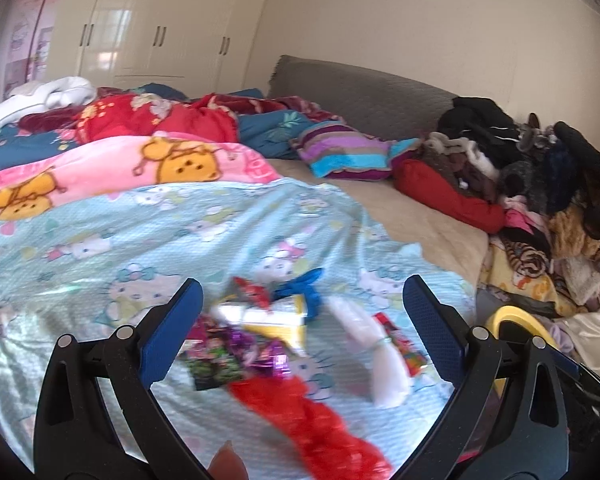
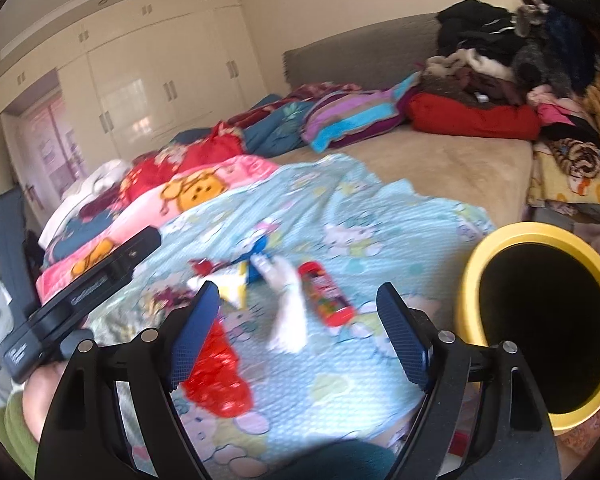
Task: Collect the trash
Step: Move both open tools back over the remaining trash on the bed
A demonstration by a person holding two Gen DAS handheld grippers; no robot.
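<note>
Several pieces of trash lie on the light blue cartoon sheet point(image 1: 100, 240): a crinkled red plastic bag point(image 1: 312, 420), a white scrap point(image 1: 380, 356), a red candy wrapper point(image 1: 400, 344), a yellow-and-white packet point(image 1: 276, 320), a shiny purple wrapper point(image 1: 236, 348) and a blue wrapper point(image 1: 304, 284). My left gripper point(image 1: 303, 282) hovers over them, open and holding nothing. My right gripper point(image 2: 298, 287) is open too, above the white scrap point(image 2: 290, 308) and red candy wrapper point(image 2: 326, 296), with the red bag point(image 2: 216, 376) under its left finger. A yellow bin point(image 2: 472, 280) stands at the bed's right edge.
A heap of clothes point(image 1: 540, 168) fills the bed's right side, with a striped pillow point(image 1: 340, 152) and folded blankets point(image 1: 120, 164) behind the sheet. A grey headboard point(image 1: 360, 88) and cream wardrobe point(image 1: 160, 32) stand at the back. The left gripper's body point(image 2: 80, 288) crosses the right view's left.
</note>
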